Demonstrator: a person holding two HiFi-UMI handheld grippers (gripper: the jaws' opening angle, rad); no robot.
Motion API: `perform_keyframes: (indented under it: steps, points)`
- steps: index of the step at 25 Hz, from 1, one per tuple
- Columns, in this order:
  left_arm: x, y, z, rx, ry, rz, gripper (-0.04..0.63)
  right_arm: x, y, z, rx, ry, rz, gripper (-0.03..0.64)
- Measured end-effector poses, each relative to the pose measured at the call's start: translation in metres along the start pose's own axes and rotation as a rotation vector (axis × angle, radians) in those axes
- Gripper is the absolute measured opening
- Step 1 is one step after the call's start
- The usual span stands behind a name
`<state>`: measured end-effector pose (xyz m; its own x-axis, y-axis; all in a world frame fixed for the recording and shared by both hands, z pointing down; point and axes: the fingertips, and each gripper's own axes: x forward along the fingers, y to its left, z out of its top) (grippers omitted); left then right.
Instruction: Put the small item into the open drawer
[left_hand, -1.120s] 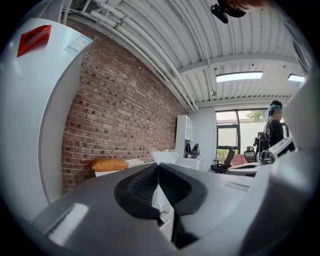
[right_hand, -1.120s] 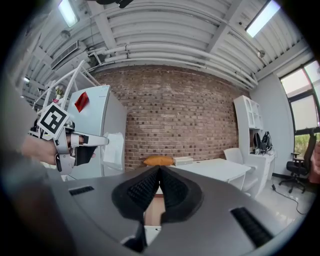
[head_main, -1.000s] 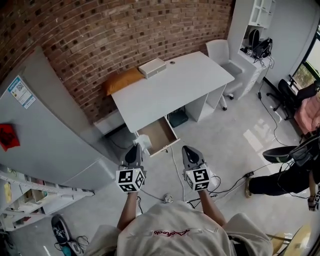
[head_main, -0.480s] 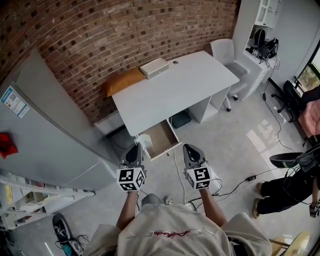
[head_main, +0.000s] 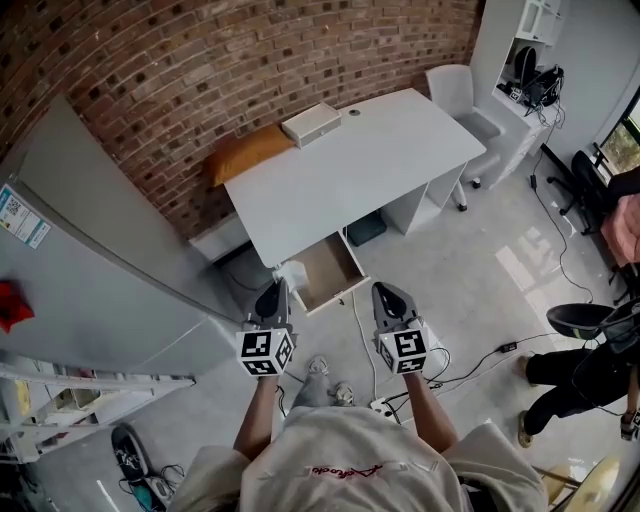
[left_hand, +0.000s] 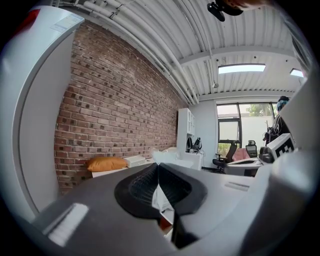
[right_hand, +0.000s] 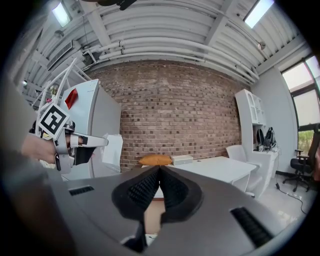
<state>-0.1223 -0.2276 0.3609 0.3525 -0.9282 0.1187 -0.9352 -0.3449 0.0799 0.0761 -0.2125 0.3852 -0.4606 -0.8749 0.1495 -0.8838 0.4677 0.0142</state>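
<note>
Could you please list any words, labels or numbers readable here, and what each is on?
Nothing reads clearly.
Red print on the shirt: too small to read.
Sticker on the grey cabinet: too blurred to read.
Cubes on left gripper and right gripper: square markers only.

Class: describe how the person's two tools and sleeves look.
The left tool and right tool are grey shells tapering to dark ribbed pads. Each carries a white cube with black square markers. The beige shirt with red lettering has short sleeves.
</note>
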Motion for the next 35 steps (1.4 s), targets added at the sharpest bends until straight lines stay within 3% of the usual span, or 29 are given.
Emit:
perform_keyframes:
  steps: [12,35]
  points:
    - [0.046,0.037,-0.011,0.017,0.042,-0.038,0.012,0.058,0.003,0.002,-0.006,0.028,-0.012,0.012]
    - [0.097,0.066,-0.163,-0.061,0.307,-0.098,0.012,0.113,0.006,-0.127,0.104,0.254,-0.040,0.012]
